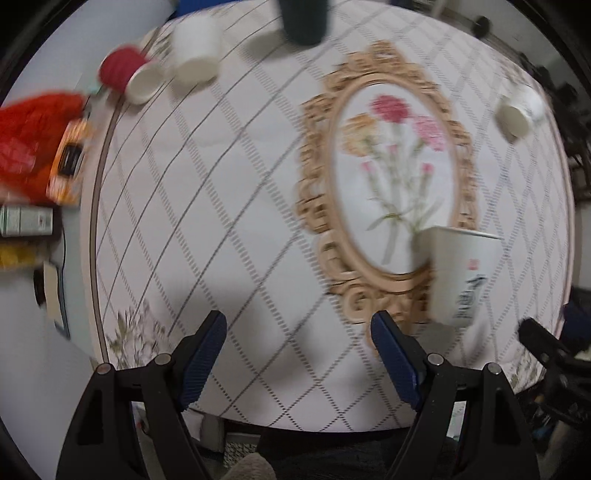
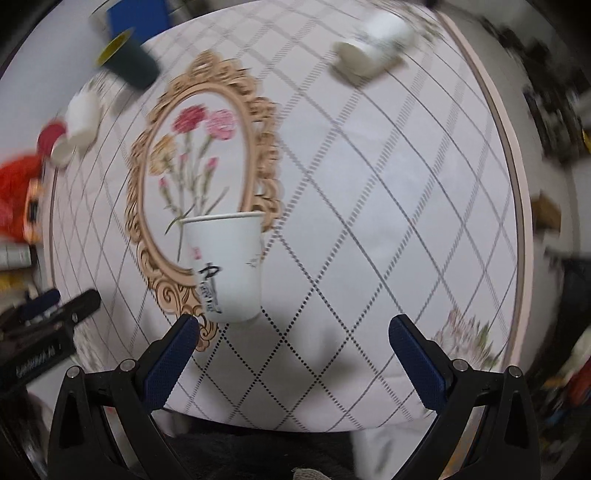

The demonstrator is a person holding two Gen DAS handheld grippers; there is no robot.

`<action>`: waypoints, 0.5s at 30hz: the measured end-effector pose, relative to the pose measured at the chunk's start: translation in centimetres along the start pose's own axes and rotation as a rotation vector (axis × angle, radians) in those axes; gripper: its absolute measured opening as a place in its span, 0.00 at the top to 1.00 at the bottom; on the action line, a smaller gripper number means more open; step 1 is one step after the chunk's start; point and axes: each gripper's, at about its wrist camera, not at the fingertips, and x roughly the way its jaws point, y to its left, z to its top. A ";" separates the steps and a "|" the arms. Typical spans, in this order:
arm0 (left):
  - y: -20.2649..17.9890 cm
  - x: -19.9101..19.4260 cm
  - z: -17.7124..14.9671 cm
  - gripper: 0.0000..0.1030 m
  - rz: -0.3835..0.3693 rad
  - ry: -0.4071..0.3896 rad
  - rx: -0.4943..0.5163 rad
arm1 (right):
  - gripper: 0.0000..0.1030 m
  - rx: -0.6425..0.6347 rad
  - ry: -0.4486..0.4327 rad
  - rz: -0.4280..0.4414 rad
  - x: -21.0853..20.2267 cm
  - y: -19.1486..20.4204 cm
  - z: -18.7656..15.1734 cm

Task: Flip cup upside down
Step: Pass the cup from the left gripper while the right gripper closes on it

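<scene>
A white paper cup with black writing (image 2: pixel 227 266) stands upright, mouth up, on the quilted table near its front edge, over the lower end of the printed oval flower frame. It also shows in the left wrist view (image 1: pixel 460 275) at the right. My right gripper (image 2: pixel 290 328) is open and empty, just in front of the cup, with the cup slightly left of its centre. My left gripper (image 1: pixel 299 325) is open and empty, to the left of the cup. Both views are blurred.
A dark green cup (image 1: pixel 304 20), a white cup (image 1: pixel 195 50) and a red cup lying on its side (image 1: pixel 127 75) sit at the far left. Another white cup (image 1: pixel 519 110) lies tipped at the far right. Red packaging (image 1: pixel 35 144) and boxes lie left of the table.
</scene>
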 end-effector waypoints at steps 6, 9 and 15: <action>2.7 3.7 -0.3 0.17 0.027 0.015 -0.095 | 0.00 -0.633 -0.081 -0.288 -1.4 7.1 -0.2; 3.0 5.2 -0.2 0.17 0.007 0.030 -0.124 | 0.00 -1.081 -0.111 -0.466 -0.6 10.5 -2.3; 2.6 7.3 -0.5 0.17 -0.007 0.053 -0.162 | 0.00 -1.893 -0.147 -0.800 4.7 11.8 -7.9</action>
